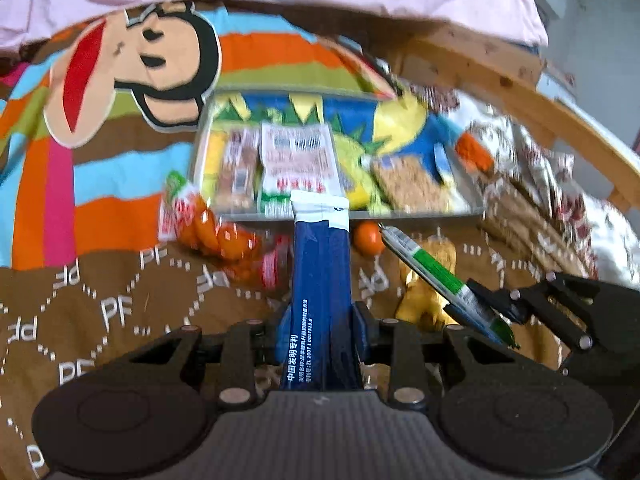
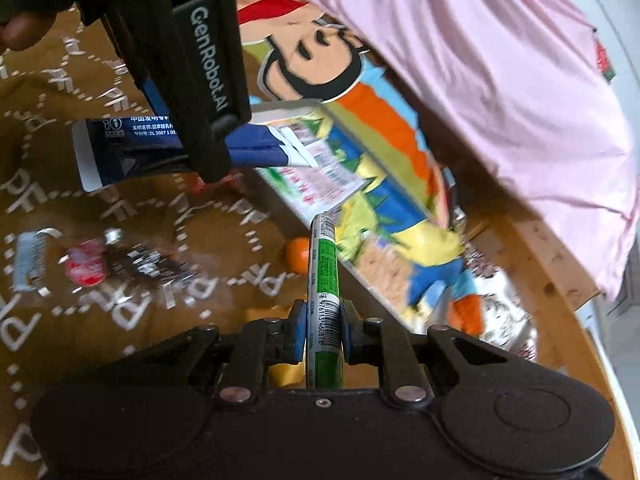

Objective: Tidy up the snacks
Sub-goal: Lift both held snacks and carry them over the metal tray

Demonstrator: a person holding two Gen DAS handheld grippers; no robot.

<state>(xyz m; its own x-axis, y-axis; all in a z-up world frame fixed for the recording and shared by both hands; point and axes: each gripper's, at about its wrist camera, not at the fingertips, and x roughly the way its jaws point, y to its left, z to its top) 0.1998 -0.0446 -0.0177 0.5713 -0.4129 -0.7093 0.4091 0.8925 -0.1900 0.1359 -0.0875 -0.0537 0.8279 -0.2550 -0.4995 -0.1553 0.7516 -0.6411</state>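
Note:
My left gripper [image 1: 320, 316] is shut on a long dark blue packet [image 1: 320, 264] with a white end, which points toward the snack tray [image 1: 400, 213]. The tray holds several packets on a bright dinosaur-print lining. To the right, my right gripper [image 1: 476, 308] is shut on a slim green and white stick packet [image 1: 432, 268]. In the right wrist view, that gripper [image 2: 323, 320] clamps the stick packet [image 2: 323, 264] upright, its tip close to the tray's near wall [image 2: 280, 188]. The blue packet [image 2: 120, 148] hangs above the brown blanket at upper left.
Loose on the brown "PF" blanket [image 1: 100, 312] lie an orange snack bag [image 1: 216, 236], a round orange fruit [image 2: 298, 254], a yellow packet [image 1: 428, 292] and a red and white sweet [image 2: 86, 266]. A wooden bed rail [image 1: 520, 92] and a pink sheet [image 2: 480, 80] lie beyond the tray.

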